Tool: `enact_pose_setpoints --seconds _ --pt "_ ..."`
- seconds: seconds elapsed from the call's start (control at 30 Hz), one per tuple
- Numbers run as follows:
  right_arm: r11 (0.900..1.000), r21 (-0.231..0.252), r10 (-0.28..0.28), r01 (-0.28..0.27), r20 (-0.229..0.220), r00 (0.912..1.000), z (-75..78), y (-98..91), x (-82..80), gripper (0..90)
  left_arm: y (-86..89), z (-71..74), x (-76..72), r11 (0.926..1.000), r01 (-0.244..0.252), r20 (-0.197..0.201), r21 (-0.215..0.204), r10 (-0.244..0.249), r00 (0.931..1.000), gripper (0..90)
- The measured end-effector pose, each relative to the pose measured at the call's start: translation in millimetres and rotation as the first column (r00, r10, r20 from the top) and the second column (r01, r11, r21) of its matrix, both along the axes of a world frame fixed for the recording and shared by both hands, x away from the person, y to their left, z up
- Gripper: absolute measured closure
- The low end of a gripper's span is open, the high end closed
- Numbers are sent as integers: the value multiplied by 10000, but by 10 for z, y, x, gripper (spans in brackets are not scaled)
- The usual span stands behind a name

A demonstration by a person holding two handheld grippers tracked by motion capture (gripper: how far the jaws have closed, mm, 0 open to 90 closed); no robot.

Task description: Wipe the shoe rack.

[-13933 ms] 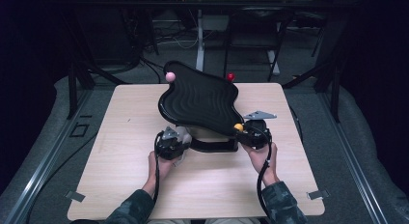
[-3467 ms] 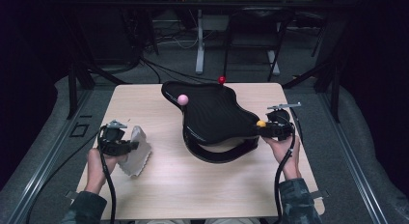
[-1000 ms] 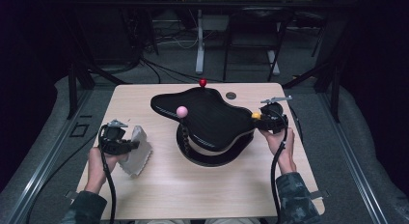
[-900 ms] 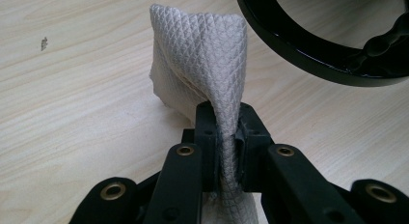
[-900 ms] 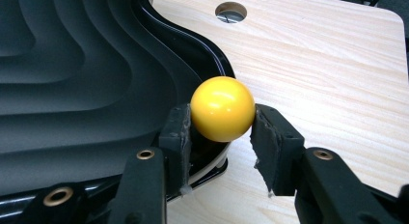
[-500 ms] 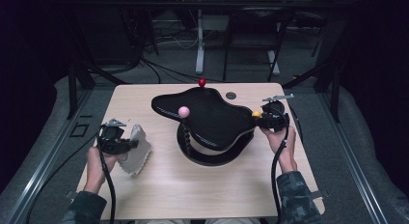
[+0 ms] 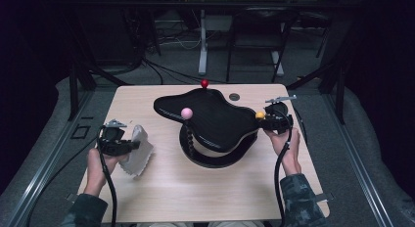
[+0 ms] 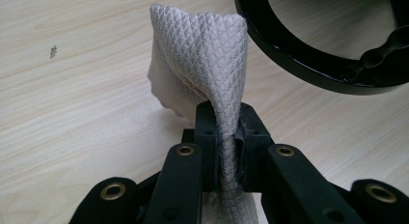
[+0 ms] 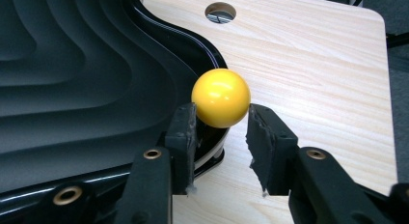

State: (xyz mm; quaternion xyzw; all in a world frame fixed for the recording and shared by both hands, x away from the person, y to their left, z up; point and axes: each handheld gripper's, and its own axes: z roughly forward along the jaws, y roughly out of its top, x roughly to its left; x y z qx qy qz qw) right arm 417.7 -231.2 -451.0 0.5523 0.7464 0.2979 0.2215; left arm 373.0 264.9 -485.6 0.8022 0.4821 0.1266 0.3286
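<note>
Yellow ball (image 9: 221, 97) sat at right rim of black wavy tray (image 7: 215, 119), on tray's edge nearest right gripper (image 7: 272, 122). Right gripper view: ball just ahead of and slightly above jaw tips, left pad touching or nearly touching ball's lower side, right pad clear of it with a gap. Jaws partly open, just been closing, ball between them but not clamped. Right gripper held in right hand (image 7: 286, 146) at table's right side, level with tray rim. Tray perched tilted on black ring base (image 7: 215, 156) near middle of wooden table (image 7: 195, 192). Pink ball (image 7: 186, 113) on a stalk at tray's near-left edge; red ball (image 7: 204, 83) at tray's far edge. Round cable hole (image 9: 220, 12) in tabletop beyond tray, well apart from yellow ball. Left gripper (image 8: 226, 151) at table's left side, well apart from tray, jaws pinched tight on grey quilted cloth (image 8: 202, 55); cloth stood up from jaws, lower corner trailing on table. Ring base just beyond cloth in left gripper view, not touching it.
</note>
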Motion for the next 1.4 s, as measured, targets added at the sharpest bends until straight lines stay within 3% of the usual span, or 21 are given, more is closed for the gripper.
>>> enact_pose_setpoints --seconds 0.13,0.23,0.37,0.53,0.73,0.83,0.93,1.17,1.4 --pt "9999 108 -73 73 44 10000 -6 -5 9 660 -26 -20 6 9999 130 -106 43 -130 9999 818" --pt "9997 -135 -207 208 75 9998 -21 26 36 731 -37 -18 7 9998 181 -108 48 -181 9998 818" --pt "9992 215 -324 323 28 9995 -32 -18 95 694 -44 -25 5 9998 182 -82 55 -182 9998 818" --pt "9990 132 -421 422 -105 9991 -100 -44 161 703 -52 -37 11 9997 214 -130 130 -213 9997 818" --pt "9986 271 -457 448 364 9983 -59 -31 134 693 -48 -26 8 9998 183 -48 123 -183 9998 818" --pt "9983 464 -371 352 390 9986 -18 -4 137 710 -42 -25 9 9998 158 -46 94 -158 9999 817" --pt "9994 271 -200 198 67 9998 -10 33 185 722 -52 -27 13 9997 219 -91 106 -218 9997 818" --pt "9993 236 -300 294 222 9993 -24 42 269 758 -84 -44 19 9993 334 -106 160 -332 9994 818" --pt "9997 224 -77 72 218 9997 -24 26 344 731 -90 -33 5 9991 336 -33 263 -335 9994 818"
